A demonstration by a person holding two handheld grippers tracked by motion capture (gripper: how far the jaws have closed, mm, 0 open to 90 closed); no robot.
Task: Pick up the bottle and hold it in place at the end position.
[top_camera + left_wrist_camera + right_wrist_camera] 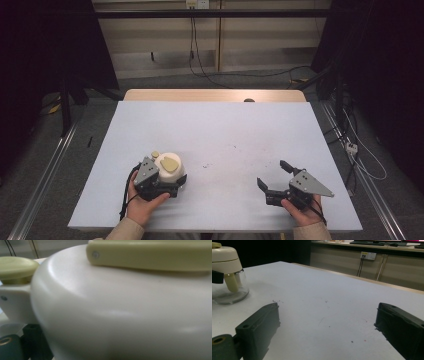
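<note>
A glass jar (169, 167) with a cream domed lid and a pale yellow handle stands at the table's near left. My left gripper (172, 182) reaches it from the near side, jaws on either side of its body, shut on it. In the left gripper view the lid (125, 315) is very close, with the yellow handle (150, 255) on top and a yellow knob (15, 266) at the left. My right gripper (271, 172) rests at the near right, open and holding nothing. The right gripper view shows the jar (227, 272) far left, beyond its spread jaws (327, 312).
A pale blue-white mat (215, 130) covers the table, with a few dark specks near its middle. A wooden table edge (215, 95) shows at the far side. Cables (200, 65) run over the floor beyond, and metal rails (45, 170) flank the table.
</note>
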